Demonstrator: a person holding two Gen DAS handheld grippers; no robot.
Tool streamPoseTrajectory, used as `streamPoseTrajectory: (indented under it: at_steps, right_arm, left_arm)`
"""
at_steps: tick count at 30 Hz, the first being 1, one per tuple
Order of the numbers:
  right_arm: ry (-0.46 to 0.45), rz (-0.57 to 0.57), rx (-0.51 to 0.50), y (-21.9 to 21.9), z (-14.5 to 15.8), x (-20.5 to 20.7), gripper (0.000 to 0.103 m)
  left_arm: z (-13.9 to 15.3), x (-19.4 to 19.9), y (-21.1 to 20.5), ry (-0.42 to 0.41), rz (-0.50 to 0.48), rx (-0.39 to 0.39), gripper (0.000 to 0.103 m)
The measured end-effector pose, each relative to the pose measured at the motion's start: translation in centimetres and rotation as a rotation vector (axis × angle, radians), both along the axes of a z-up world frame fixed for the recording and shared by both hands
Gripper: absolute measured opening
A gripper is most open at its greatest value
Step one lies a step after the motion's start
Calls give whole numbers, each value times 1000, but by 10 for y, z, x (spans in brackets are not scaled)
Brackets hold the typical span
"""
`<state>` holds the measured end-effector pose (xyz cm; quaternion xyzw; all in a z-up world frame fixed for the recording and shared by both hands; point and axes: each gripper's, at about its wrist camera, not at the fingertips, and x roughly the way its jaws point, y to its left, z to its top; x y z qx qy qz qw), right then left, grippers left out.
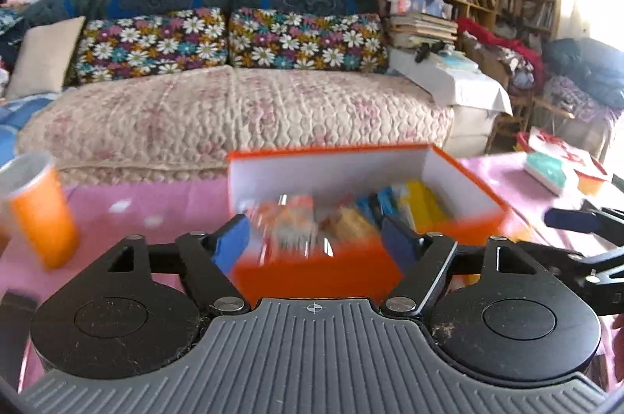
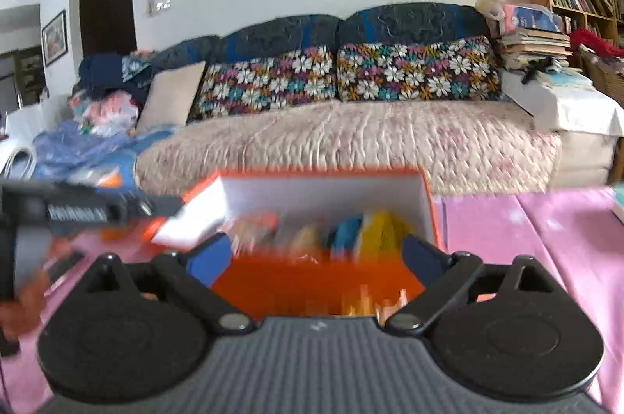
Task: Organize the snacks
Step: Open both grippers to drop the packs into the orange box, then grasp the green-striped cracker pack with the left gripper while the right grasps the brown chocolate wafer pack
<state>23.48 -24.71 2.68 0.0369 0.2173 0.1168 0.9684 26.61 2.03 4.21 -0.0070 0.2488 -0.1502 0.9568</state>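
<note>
Both tongs agape, empty, just before orange snack box.

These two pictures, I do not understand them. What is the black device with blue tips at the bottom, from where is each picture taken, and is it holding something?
Each picture comes from a camera mounted on a hand-held gripper, looking along its two blue-tipped fingers. One shows the left gripper, the other the right gripper. Both are open and hold nothing. Ahead, on a pink tablecloth, stands an orange box with snack packets inside, blurred by motion. An orange cup stands to its left. Behind is a sofa.
</note>
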Motion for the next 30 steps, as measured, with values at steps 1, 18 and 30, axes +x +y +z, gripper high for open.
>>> streamPoseTrajectory:
  at_steps: [1,18,30]
  right_arm:
    - [15,-11,-7,-3,-4,-22,93]
    - [132,-223,112,-39,-49,-190,93]
    - [133,-297,268,-87,-74,-197,93]
  left_arm:
    - [-3,-19,5,12,-2,1,66]
    - [-62,-155,-35,246,36,38,73]
    - [-94,-92,-96,280,110,132,48]
